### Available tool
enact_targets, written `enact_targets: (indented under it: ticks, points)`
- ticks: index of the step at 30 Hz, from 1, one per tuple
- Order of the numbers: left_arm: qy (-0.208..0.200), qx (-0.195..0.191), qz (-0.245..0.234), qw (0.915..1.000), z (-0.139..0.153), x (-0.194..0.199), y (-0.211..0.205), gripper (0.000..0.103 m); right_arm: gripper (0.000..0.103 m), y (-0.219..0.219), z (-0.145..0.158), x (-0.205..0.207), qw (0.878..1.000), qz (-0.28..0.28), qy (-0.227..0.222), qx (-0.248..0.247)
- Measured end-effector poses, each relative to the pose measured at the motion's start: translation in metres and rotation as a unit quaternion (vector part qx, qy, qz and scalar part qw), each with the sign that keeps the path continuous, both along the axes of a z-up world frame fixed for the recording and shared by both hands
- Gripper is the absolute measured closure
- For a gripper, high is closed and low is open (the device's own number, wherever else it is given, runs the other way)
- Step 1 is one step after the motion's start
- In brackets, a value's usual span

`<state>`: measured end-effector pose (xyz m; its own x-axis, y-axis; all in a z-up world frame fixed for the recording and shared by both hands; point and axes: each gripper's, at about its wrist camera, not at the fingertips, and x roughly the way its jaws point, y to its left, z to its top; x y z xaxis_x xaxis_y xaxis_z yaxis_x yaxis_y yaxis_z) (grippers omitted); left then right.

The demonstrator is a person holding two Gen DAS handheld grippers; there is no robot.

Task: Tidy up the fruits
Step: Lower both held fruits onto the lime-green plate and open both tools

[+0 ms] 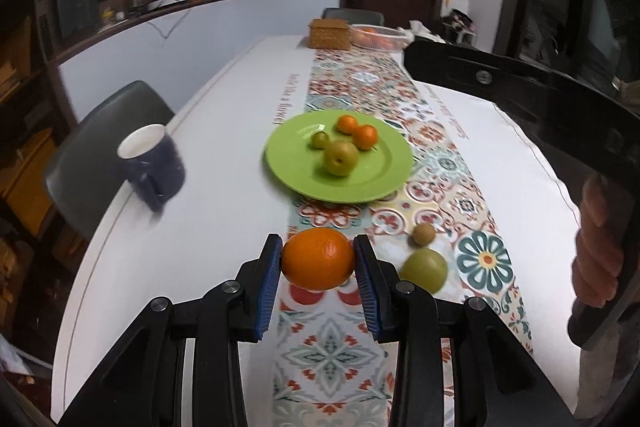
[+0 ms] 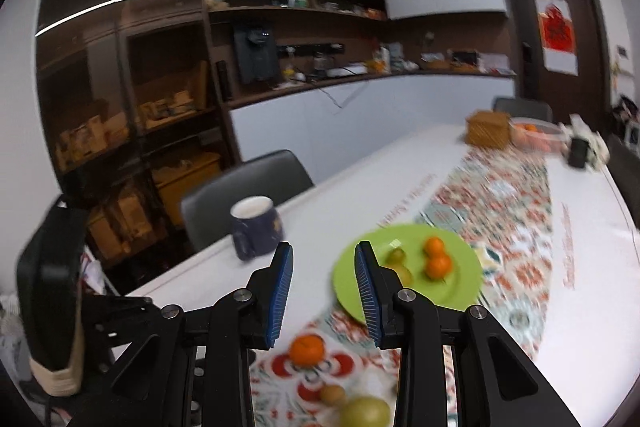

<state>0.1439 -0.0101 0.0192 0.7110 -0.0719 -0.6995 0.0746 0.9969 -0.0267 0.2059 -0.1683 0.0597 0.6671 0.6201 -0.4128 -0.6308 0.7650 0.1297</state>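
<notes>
My left gripper [image 1: 318,263] is shut on an orange [image 1: 318,259], pinched between its blue pads just above the patterned runner. Beyond it a green plate [image 1: 360,187] holds two mandarins and two green fruits. A small brown fruit [image 1: 423,234] and a larger green fruit [image 1: 424,269] lie on the runner to the right of the orange. My right gripper [image 2: 324,259] hovers higher, its jaws drawn in to a narrow gap with nothing between them. Below it lie the plate [image 2: 464,291], the orange [image 2: 306,349], the brown fruit [image 2: 332,394] and the green fruit [image 2: 365,411].
A dark blue mug [image 1: 152,163] stands left of the plate near the table edge, with a grey chair behind it. A wicker box [image 1: 329,34] and a clear bowl of fruit [image 1: 378,37] sit at the far end. A hand [image 1: 596,243] holds the right gripper's body.
</notes>
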Motion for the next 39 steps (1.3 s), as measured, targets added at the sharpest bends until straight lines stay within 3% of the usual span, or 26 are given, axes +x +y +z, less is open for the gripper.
enact_targets:
  ticks: [11,20,27,39]
  points:
    - [-0.035,-0.010,-0.015,0.9992,0.019,0.011,0.014,0.067,0.069,0.016,0.019,-0.004,0.999,-0.026,-0.005,-0.038]
    - [-0.041,-0.001,-0.055,0.9977,0.021,0.059,0.011,0.067,0.069,0.015,0.009,0.020,0.996,-0.063,0.022,-0.054]
    - [-0.019,-0.002,-0.083,0.9964,-0.002,0.111,0.008,0.067,0.069,0.013,-0.015,0.056,0.991,-0.093,0.061,-0.073]
    - [0.051,0.008,-0.104,0.9932,-0.067,0.194,0.004,0.067,0.069,0.012,-0.078,0.126,0.973,-0.139,0.154,-0.105]
